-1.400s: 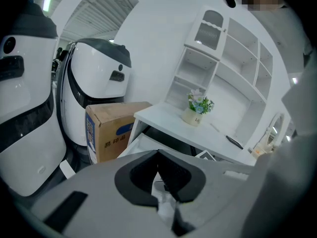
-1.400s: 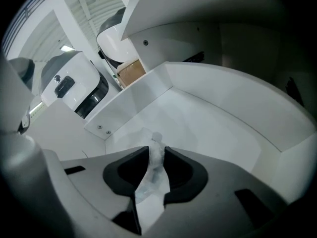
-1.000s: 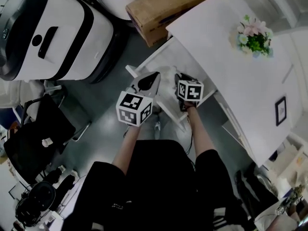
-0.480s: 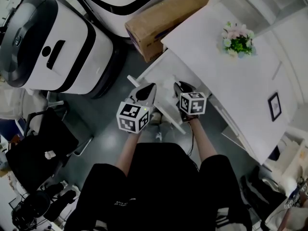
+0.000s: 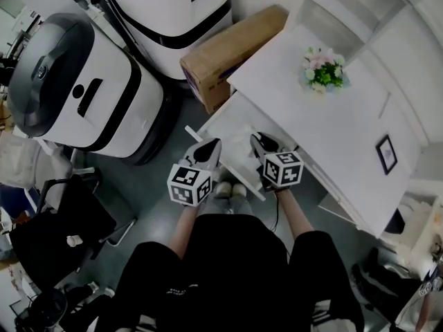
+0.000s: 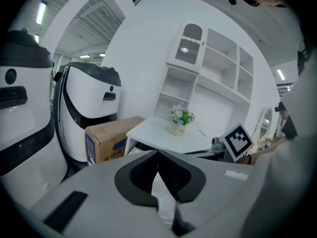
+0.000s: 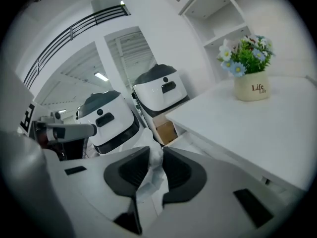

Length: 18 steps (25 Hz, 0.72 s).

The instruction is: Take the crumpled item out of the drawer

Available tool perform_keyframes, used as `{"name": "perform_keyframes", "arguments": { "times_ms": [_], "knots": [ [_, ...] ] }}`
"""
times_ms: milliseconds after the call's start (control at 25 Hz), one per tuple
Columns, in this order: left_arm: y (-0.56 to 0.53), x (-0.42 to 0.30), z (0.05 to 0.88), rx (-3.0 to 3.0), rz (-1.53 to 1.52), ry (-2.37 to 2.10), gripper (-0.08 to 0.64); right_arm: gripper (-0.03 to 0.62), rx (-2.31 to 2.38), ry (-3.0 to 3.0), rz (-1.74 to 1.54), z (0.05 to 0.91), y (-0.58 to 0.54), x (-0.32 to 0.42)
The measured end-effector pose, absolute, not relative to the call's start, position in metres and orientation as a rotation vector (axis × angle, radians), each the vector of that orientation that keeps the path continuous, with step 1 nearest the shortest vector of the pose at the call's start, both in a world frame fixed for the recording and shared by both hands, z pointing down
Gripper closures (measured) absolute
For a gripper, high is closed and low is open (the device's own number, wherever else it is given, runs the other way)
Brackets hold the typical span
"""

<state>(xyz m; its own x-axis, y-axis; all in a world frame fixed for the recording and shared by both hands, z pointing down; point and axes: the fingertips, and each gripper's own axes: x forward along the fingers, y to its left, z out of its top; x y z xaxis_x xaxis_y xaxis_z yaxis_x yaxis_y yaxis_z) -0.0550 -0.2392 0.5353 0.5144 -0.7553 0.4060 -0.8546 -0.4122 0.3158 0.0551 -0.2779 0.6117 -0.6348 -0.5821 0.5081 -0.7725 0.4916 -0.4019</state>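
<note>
The crumpled item, a wad of white paper [image 7: 150,178], sits pinched between the dark pads of my right gripper [image 7: 156,155], which is shut on it. In the head view the right gripper [image 5: 258,144] hovers over the near part of the open white drawer [image 5: 223,120], and the wad itself is hard to pick out against the white. My left gripper [image 5: 209,149] hangs beside it on the left, over the drawer's front edge. Its jaws [image 6: 158,153] meet at the tips with nothing held.
The drawer belongs to a white desk [image 5: 346,137] carrying a flower pot [image 5: 321,69] and a small picture frame [image 5: 385,153]. A cardboard box [image 5: 232,50] stands behind the drawer, two large white machines [image 5: 83,95] to the left, and a black chair [image 5: 59,220] at lower left.
Both grippers have drawn slightly back toward the person, the right one still holding the paper. The head view has shifted, so the desk and machines sit higher and further left.
</note>
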Motion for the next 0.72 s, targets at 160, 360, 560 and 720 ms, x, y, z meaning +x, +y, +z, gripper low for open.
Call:
{"name": "perform_keyframes", "arguments": {
  "times_ms": [160, 360, 560, 720],
  "knots": [
    [-0.232, -0.055, 0.519, 2.308, 0.247, -1.318, 0.563, 0.522, 1.173, -2.507, 0.860, 0.578, -0.272, 0.060],
    [-0.224, -0.058, 0.498, 2.348, 0.215, -1.331, 0.563, 0.522, 1.205, -2.580, 0.815, 0.542, -0.265, 0.064],
    [-0.217, -0.063, 0.479, 2.375, 0.169, -1.357, 0.561, 0.522, 1.256, -2.646, 0.792, 0.511, -0.260, 0.069],
    [-0.216, -0.070, 0.460, 2.405, 0.128, -1.394, 0.561, 0.522, 1.313, -2.702, 0.760, 0.482, -0.259, 0.075]
  ]
}}
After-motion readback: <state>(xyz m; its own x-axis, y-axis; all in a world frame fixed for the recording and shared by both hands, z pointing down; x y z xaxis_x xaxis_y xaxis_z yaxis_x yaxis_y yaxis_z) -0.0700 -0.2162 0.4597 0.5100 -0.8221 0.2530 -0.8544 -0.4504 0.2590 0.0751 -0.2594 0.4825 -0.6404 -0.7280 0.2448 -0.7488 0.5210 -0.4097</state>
